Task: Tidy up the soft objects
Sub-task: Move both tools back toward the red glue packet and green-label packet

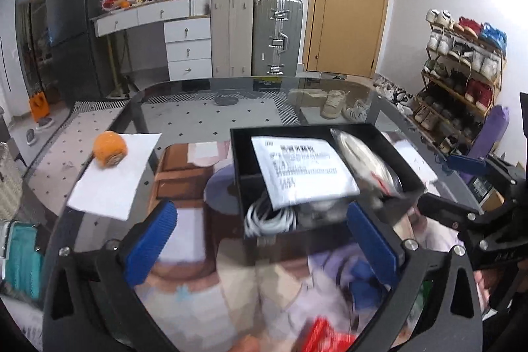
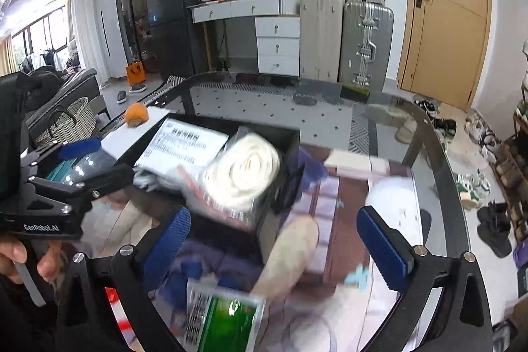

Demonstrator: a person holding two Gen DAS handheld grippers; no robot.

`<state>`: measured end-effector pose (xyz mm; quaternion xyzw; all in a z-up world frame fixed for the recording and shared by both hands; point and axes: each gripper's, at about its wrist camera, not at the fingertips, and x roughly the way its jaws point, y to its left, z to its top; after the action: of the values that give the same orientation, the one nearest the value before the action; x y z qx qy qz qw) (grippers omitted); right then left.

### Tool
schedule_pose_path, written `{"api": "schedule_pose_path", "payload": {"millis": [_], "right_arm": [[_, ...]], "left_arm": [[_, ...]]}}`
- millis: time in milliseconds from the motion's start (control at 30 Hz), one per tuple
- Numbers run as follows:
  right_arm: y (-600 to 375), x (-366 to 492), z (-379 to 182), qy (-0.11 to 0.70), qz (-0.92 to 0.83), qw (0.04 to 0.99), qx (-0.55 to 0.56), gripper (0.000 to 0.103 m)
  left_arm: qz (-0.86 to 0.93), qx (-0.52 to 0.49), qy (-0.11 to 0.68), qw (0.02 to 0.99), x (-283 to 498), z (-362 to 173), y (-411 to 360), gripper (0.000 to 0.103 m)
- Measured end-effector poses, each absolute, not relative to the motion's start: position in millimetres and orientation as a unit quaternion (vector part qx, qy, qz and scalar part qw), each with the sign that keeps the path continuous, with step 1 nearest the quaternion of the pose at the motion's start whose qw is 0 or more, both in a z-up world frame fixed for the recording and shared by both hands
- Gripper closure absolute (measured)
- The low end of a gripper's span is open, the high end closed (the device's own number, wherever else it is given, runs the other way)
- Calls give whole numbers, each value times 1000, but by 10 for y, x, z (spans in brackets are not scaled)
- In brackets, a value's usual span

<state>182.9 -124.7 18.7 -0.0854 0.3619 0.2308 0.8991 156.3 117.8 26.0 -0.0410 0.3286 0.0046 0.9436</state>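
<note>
Black and shallow, the box (image 1: 326,183) sits on the glass table (image 1: 184,117) just ahead of both claws, and it already holds a fair load: a white printed pouch (image 1: 303,170) lying flat on top, a clear bag with a cream cloth roll (image 2: 242,174) toward its right side, and coiled white cable (image 1: 270,218) at the near edge. That much of the tidying looks done. What seems left, as far as I can judge, is the orange plush ball (image 1: 110,150) sitting on a white sheet (image 1: 114,174), well off to the left of the left gripper (image 1: 260,240), and a green-and-white packet (image 2: 224,319) lying close under the right gripper (image 2: 280,240) — both outside the box.

Both claws are spread wide with nothing between the blue pads (image 1: 150,240); neither presses on anything. The right one also shows in the left view, off to the side.

The pouch lies with its long side running away from the left claw, tilted a little rightward, print facing up. The cloth roll shows its spiral end toward the right claw, so its axis points roughly at that camera, though blur makes this uncertain. The ball's patterned face (image 1: 115,159) turns toward the near side — it has no long axis to speak of.
</note>
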Motion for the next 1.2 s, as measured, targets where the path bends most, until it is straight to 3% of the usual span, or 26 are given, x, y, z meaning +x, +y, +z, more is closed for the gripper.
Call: {"api": "schedule_pose_path", "payload": {"millis": [467, 1200], "right_arm": [[-1421, 1219, -58, 408, 247, 875, -81, 0], [-1215, 1301, -522, 463, 229, 845, -136, 0]], "left_arm": [[-4, -16, 330, 944, 778, 209, 962, 0], [-70, 63, 386, 918, 677, -61, 616, 0]]}}
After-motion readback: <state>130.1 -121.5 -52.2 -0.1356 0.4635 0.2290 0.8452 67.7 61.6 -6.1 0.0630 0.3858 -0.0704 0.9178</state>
